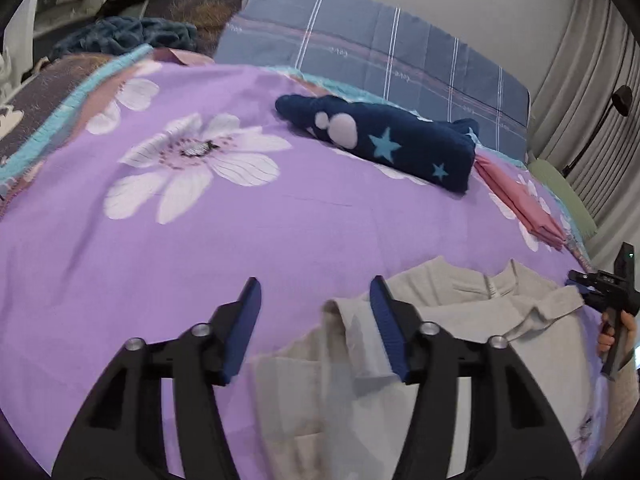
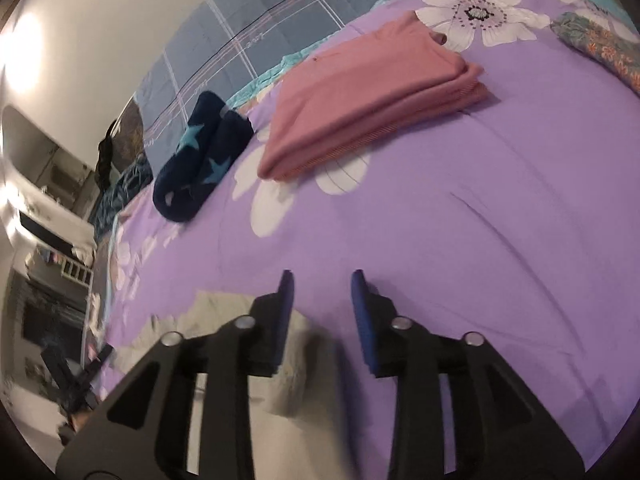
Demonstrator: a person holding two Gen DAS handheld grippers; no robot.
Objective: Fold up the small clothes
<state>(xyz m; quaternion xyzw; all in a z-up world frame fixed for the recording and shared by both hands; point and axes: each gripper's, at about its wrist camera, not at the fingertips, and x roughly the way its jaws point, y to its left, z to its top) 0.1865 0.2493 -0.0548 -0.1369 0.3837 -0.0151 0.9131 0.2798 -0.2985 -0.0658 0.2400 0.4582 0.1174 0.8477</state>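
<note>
Left wrist view: my left hand-held gripper (image 1: 315,294) stands with its blue pads well apart and nothing between them, above the purple flowered bedspread (image 1: 200,248). The pale grey garment (image 1: 460,320) lies flat on the bed near me, its collar edge turned away from me; the right pad overlaps its left portion in the picture, and I cannot tell whether it touches the cloth. At the far right edge, my right hand (image 1: 618,330) grips the handle of the other tool beside the garment's corner. Farther up the bed lie a folded navy star-print piece (image 1: 400,146) and, just beside it, a folded pink stack (image 1: 520,208). Right wrist view: my right hand-held gripper (image 2: 323,288) shows a narrower gap, also empty, over bare bedspread, with the grey garment (image 2: 224,316) under and beside its left finger. The pink stack (image 2: 360,108) and navy piece (image 2: 200,160) lie well beyond.
</note>
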